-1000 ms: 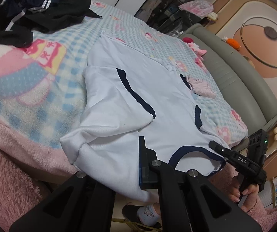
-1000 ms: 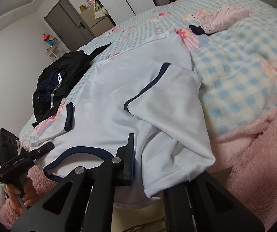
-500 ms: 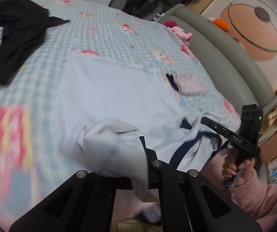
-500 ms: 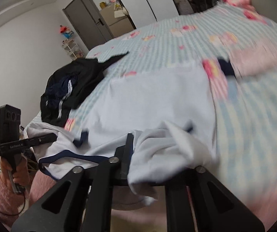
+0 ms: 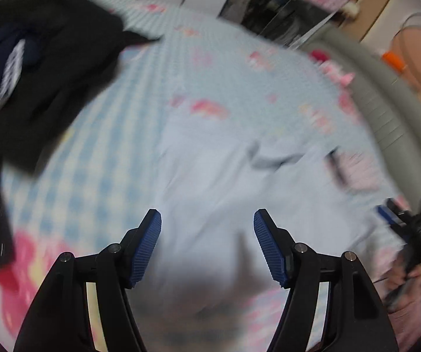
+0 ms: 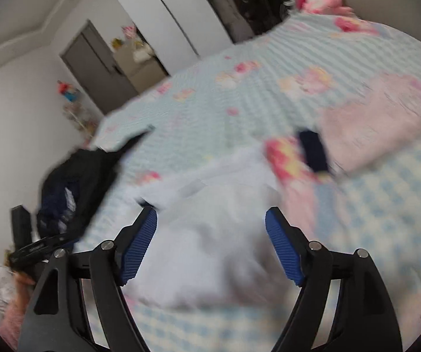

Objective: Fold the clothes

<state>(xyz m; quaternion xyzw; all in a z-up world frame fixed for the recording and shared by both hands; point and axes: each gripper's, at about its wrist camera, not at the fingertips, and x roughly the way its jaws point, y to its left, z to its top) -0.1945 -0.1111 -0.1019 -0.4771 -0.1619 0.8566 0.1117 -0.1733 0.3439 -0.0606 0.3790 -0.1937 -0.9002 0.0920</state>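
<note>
While motion blurs both views, blue checked bedspread (image 6: 269,94) fills room; white shirt (image 5: 210,182) lies mid-bed, black clothes pile (image 5: 34,67) left, pink garment (image 6: 371,129) right. Left gripper (image 5: 207,228) and right gripper (image 6: 211,228) jaws spread wide, empty.

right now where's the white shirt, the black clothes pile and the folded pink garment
white shirt (image 5: 210,182), left wrist view, middle of its body
black clothes pile (image 5: 49,88), left wrist view, centre of the heap
folded pink garment (image 6: 371,126), right wrist view, its top face
</note>
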